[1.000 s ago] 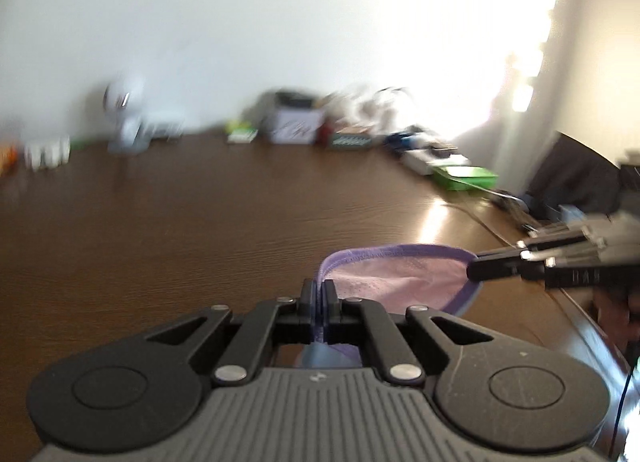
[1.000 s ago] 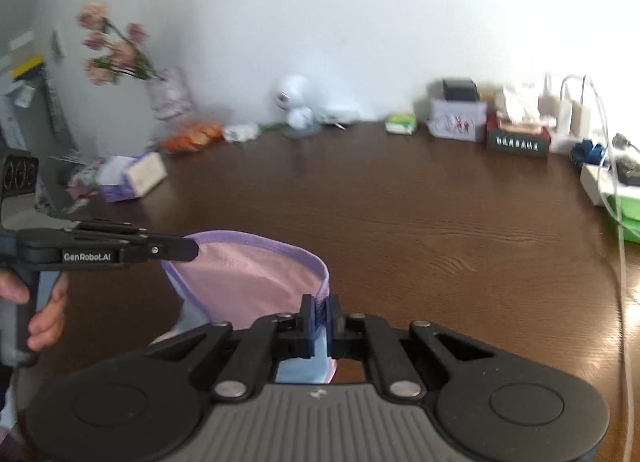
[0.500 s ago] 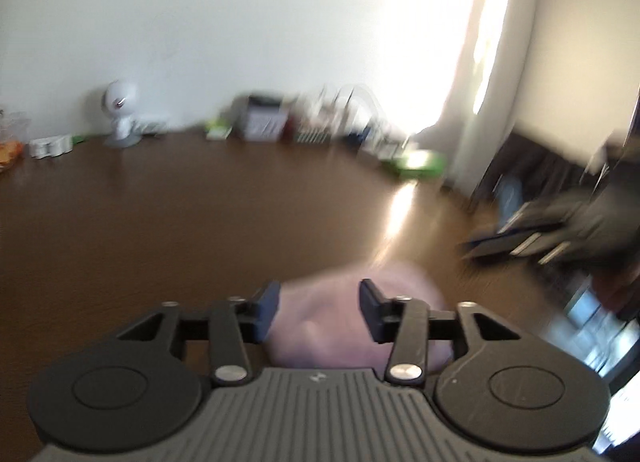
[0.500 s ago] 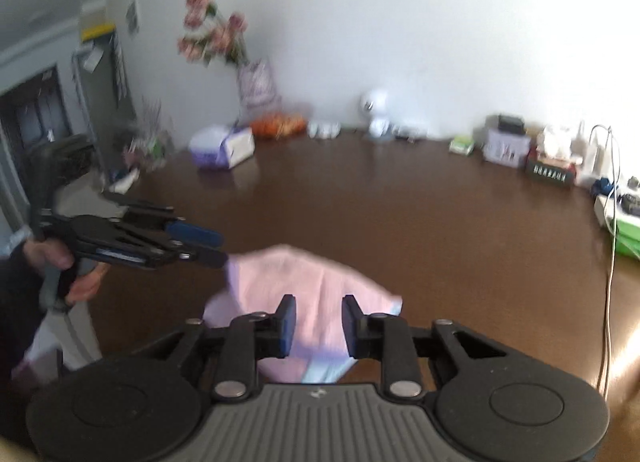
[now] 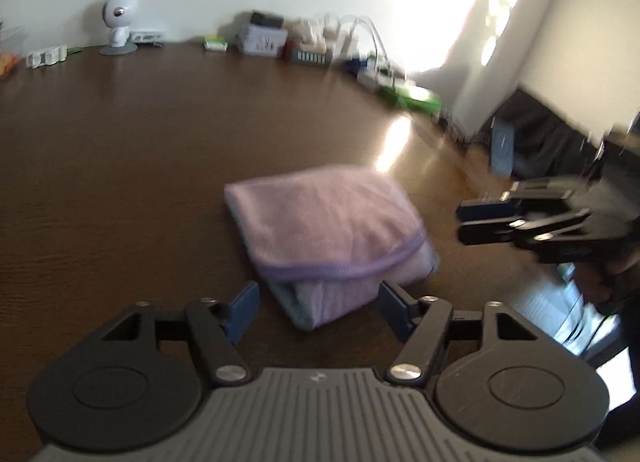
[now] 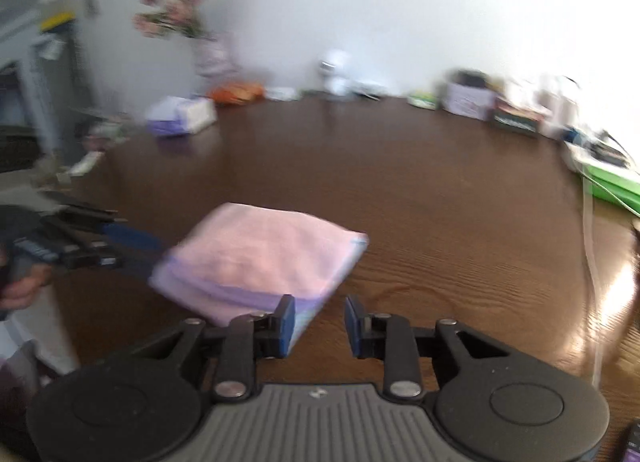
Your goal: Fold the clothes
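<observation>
A pink cloth with a purple hem (image 5: 328,230) lies folded on the dark wooden table (image 5: 120,166). My left gripper (image 5: 318,306) sits just in front of its near corner. Its jaws are opening, and the corner lies between them untouched by the pads. The right gripper (image 5: 476,218) hovers off the cloth's right side. In the right wrist view the cloth (image 6: 260,254) lies ahead and to the left. My right gripper (image 6: 320,320) is opening, and the cloth's corner lies beside its left finger (image 6: 286,320) without being pinched. The left gripper (image 6: 132,242) reaches the cloth's left edge.
Along the far wall stand a small white camera (image 5: 118,22), boxes (image 5: 262,36), a charger with cables (image 5: 376,70) and a green item (image 5: 412,96). A flower vase (image 6: 208,54) and a tissue pack (image 6: 180,116) sit far left. The table edge runs close on the right (image 5: 460,182).
Both grippers were shut on the cloth's purple hem and held it up. They have opened and let go, and the cloth now lies folded on the table.
</observation>
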### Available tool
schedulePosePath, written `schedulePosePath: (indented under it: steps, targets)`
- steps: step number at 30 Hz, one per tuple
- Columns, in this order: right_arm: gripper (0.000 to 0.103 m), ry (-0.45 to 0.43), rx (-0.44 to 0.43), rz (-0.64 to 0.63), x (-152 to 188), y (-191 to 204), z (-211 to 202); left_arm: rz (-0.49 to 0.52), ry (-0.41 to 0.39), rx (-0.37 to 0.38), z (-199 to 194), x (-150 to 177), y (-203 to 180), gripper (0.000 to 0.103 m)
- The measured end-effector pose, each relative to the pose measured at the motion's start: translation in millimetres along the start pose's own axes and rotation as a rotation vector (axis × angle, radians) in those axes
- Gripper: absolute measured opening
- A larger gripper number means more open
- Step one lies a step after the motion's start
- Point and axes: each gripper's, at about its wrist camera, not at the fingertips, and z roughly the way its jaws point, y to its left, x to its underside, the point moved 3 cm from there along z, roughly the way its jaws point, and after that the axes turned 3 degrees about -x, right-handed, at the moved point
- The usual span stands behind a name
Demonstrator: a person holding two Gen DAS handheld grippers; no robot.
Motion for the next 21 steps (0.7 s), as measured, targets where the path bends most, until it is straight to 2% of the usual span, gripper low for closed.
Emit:
schedulePosePath:
  steps: [2,3,4,5,7,9,10,12,17,21]
  targets:
    - [0.036,0.014,-0.042,-0.037,4.1,9.4,8.4,0.040,0.027,-0.036,10.3,2.9,-5.8,0.067]
    - [0.036,0.034,-0.035,-0.048,5.7,13.9,16.3,0.060,0.031,-0.051,14.4,3.6,-8.9,0.067]
    - [0.035,0.057,-0.020,-0.057,7.1,17.4,24.9,0.078,0.021,-0.064,15.9,3.3,-11.8,0.058]
    - [0.034,0.075,-0.009,-0.066,10.9,21.7,30.5,0.092,0.017,-0.081,17.0,4.3,-13.3,0.042]
    - [0.032,0.097,0.019,-0.075,16.1,25.1,38.1,0.111,0.012,-0.103,20.8,2.2,-13.5,0.024]
    - [0.020,0.083,0.049,-0.079,17.3,25.2,42.9,0.127,0.016,-0.093,28.2,-7.1,-11.9,0.018]
    - [0.018,0.082,0.058,-0.067,15.7,23.5,45.8,0.156,0.018,-0.091,35.7,-15.8,-13.3,0.015]
    - [0.010,0.087,0.083,-0.019,7.4,14.1,53.3,0.203,0.024,-0.092,53.3,-36.6,-16.3,0.011]
    - [0.008,0.094,0.187,0.046,-30.4,-35.8,80.8,0.207,0.048,-0.080,108.9,-101.1,-10.6,0.010]
    - [0.008,0.111,0.212,0.071,-65.2,-86.5,105.1,0.170,0.049,-0.080,151.4,-142.2,-1.4,0.010]
